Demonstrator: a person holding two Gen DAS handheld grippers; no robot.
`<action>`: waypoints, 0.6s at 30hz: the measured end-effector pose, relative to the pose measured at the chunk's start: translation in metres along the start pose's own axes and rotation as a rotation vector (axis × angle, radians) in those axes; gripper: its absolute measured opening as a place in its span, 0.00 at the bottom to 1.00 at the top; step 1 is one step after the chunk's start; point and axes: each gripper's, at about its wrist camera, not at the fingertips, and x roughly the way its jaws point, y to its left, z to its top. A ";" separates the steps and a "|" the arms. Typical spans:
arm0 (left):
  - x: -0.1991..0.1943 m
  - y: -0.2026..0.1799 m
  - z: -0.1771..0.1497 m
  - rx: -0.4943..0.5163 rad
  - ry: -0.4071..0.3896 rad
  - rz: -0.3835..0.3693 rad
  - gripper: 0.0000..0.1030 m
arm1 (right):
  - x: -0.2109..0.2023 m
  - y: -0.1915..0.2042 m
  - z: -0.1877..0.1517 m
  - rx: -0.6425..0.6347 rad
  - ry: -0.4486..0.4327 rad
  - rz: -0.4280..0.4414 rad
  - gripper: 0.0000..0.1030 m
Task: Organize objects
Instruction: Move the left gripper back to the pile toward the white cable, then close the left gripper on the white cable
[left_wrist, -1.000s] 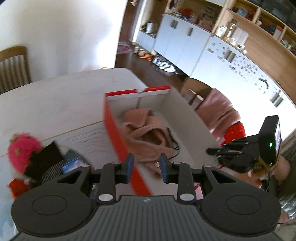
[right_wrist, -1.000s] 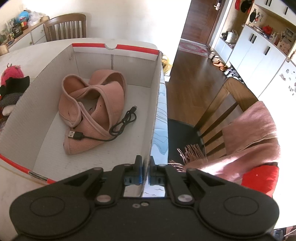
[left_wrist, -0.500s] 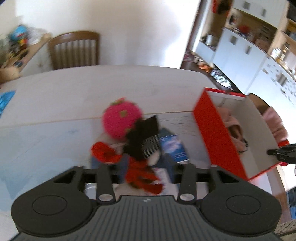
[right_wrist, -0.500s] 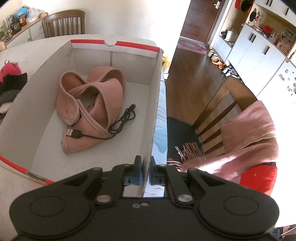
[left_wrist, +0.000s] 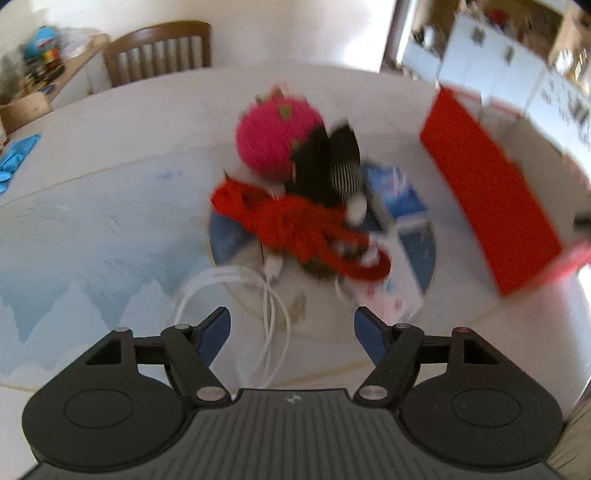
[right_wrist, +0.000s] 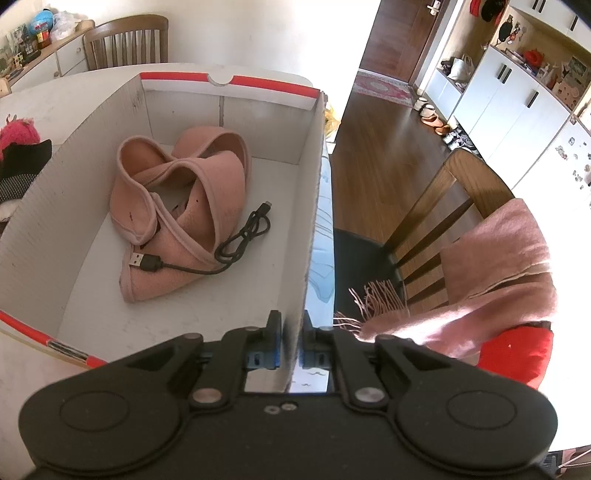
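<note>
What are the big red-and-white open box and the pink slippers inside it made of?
Red-and-white open box: probably corrugated cardboard, matte, since its thin wall shows a raw cut edge. Pink slippers: apparently soft knitted or fleecy fabric with stitched trim, floppy and folded over.

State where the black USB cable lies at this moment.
In the right wrist view, the black USB cable lies inside the red-rimmed box, draped over the right edge of the pink cloth, near the box's right wall.

Ahead of the left gripper (left_wrist: 291, 332) a white cable (left_wrist: 271, 306) and red yarn (left_wrist: 295, 225) crowded the table (left_wrist: 110, 147); leftward lay bare.
</note>
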 end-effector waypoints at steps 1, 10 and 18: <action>0.007 -0.002 -0.005 0.020 0.014 0.002 0.71 | 0.000 0.000 0.000 -0.001 0.001 0.000 0.07; 0.036 0.007 -0.024 -0.007 0.082 -0.015 0.71 | 0.002 0.001 -0.004 -0.003 0.012 -0.001 0.07; 0.043 0.008 -0.024 -0.001 0.075 0.023 0.58 | 0.002 0.000 -0.004 -0.002 0.012 -0.002 0.07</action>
